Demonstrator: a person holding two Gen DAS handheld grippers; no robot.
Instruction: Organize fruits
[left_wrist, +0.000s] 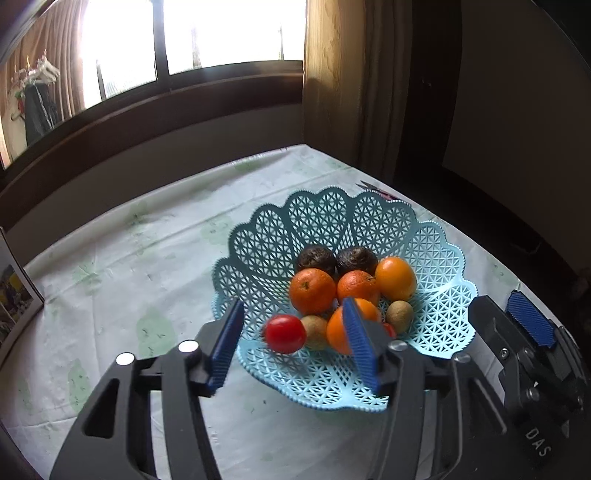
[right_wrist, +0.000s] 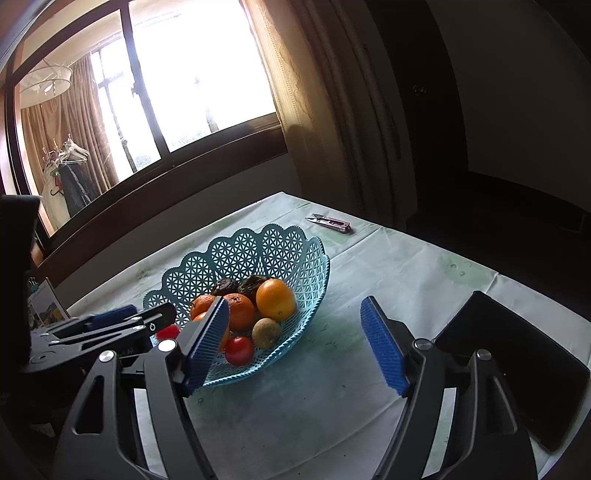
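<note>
Fruits sit heaped in a pale blue lattice basket (left_wrist: 436, 258) on the counter (left_wrist: 129, 258), with 1 red tomato (left_wrist: 285, 333) blurred at its near rim.

Left wrist view: the left claw (left_wrist: 291, 345) is spread, its ribbed blue pads clear of the glossy tomato between them; best to stay wide and back away without nudging the round pile, I judge. Right wrist view: the right claw (right_wrist: 295, 345) gapes empty beside the scalloped basket (right_wrist: 310, 266); smooth oranges (right_wrist: 275, 299), 1 fuzzy brown fruit (right_wrist: 266, 332), wrinkled dark ones behind.
</note>
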